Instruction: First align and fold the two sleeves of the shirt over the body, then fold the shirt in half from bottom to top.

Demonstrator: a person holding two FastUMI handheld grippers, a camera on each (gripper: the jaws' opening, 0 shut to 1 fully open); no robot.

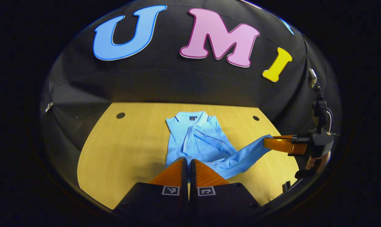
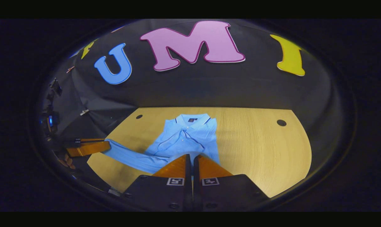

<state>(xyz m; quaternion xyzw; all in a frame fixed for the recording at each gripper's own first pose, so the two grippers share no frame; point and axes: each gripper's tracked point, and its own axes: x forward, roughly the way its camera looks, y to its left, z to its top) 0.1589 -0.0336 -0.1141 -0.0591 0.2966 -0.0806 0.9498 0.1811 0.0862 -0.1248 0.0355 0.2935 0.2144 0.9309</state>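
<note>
A light blue polo shirt point(image 1: 196, 135) point(image 2: 184, 135) lies on the wooden table point(image 1: 124, 151), collar at the far end and sleeves folded over the body. Its bottom hem is lifted and stretched as a band between the two grippers. In the left gripper view, my left gripper point(image 1: 188, 160) is shut on the near hem, and the right gripper point(image 1: 266, 142) pinches the hem's other end off to the right. In the right gripper view, my right gripper point(image 2: 191, 156) is shut on the hem, and the left gripper point(image 2: 108, 145) holds the band's far-left end.
The table point(image 2: 260, 151) has small dark holes near its far corners point(image 1: 120, 115) point(image 2: 281, 122). A camera rig on a stand point(image 1: 318, 110) rises by the table's right edge, with a hand point(image 1: 316, 162) below it. Bare wood lies on both sides of the shirt.
</note>
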